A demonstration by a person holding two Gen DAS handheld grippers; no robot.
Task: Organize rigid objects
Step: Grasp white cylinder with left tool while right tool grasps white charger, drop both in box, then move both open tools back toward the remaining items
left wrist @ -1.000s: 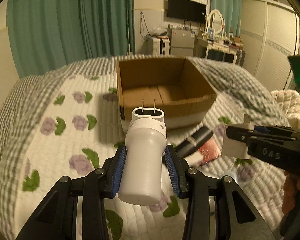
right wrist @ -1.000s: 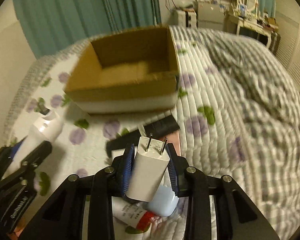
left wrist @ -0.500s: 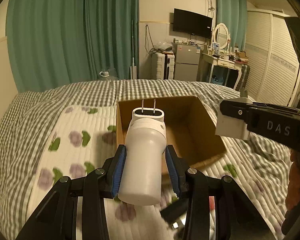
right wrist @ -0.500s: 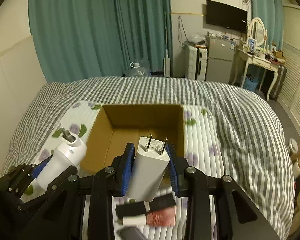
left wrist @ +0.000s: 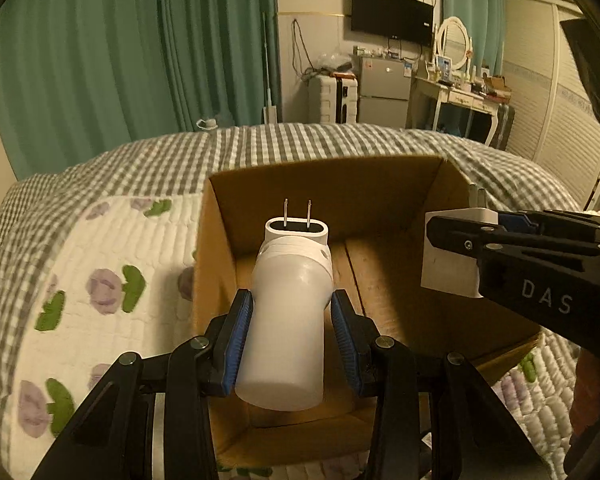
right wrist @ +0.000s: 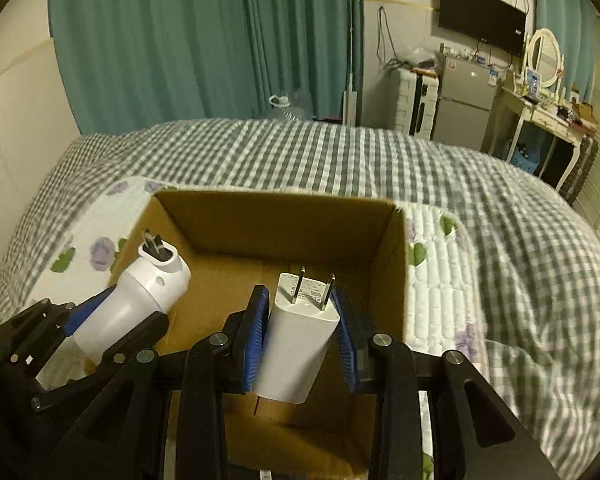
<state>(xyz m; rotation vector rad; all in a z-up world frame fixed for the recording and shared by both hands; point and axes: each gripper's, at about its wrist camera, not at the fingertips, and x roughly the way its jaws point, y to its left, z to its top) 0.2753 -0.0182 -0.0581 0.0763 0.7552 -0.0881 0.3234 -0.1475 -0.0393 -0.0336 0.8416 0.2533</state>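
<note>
Cardboard box [left wrist: 380, 200], plain brown and open at the top, sits on the bed [left wrist: 140, 168], and both held objects hang over its hollow.

From the left wrist camera, the round white plug-in device [left wrist: 288, 320] is a smooth cylinder with a narrower oval head that carries two thin metal prongs on a dark face. It stands nearly upright in the left gripper [left wrist: 289, 338], prongs pointing toward the box's far wall. The blue-padded fingers [left wrist: 236, 340] are closed on its lower body, one pad pressed to each side, while the head and prongs stick out well past the fingertips. The device is above the box's floor, close to the box's left wall. Right of it, also over the box, the right gripper [left wrist: 456, 256] reaches in from the side, clamped on a flat white charger [left wrist: 448, 280].

From the right wrist camera, that white charger [right wrist: 296, 344] is a rectangular block with rounded edges, two metal prongs and fine grey print on its top face. It leans slightly to the right between the blue pads [right wrist: 256, 336], which are shut against its two broad sides; its upper third rises clear of the fingertips. It hangs over the middle of the box [right wrist: 272, 216], inside the line of the near rim. Toward the box's left wall, the left gripper [right wrist: 112, 320] holds the round device [right wrist: 140, 304] tilted up over the rim. Around the box lie a white quilt with purple flowers [right wrist: 436, 280] and grey checked bedding [right wrist: 520, 248].
</note>
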